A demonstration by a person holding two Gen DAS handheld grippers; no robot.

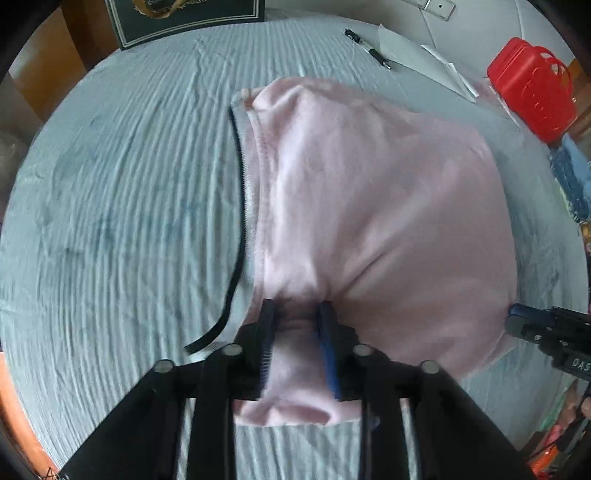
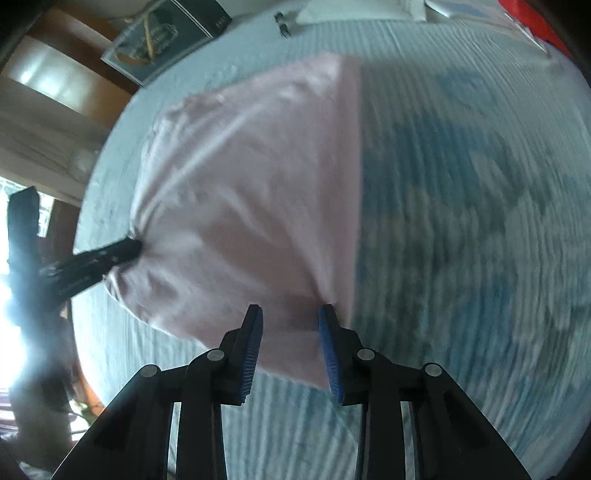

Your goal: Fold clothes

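A pale pink garment (image 1: 369, 206) lies spread on a light blue ribbed bedsheet (image 1: 110, 206), with a black zipper strip (image 1: 242, 206) trailing along its left edge. My left gripper (image 1: 296, 306) points down at its near edge; the jaws stand apart with a bunched strip of pink cloth between them. Seen from the right wrist, that gripper (image 2: 129, 246) sits where the cloth's folds gather. My right gripper (image 2: 290, 310) is open over the near corner of the garment (image 2: 251, 177), with cloth showing in the gap. It also appears at the garment's right edge (image 1: 517, 319).
At the far edge of the bed are a dark framed box (image 1: 184, 22), a black pen (image 1: 369, 46) and white papers (image 1: 417, 55). A red plastic container (image 1: 532, 88) and blue patterned items (image 1: 570, 177) sit at the right. Wooden furniture (image 2: 55, 85) stands beyond the bed.
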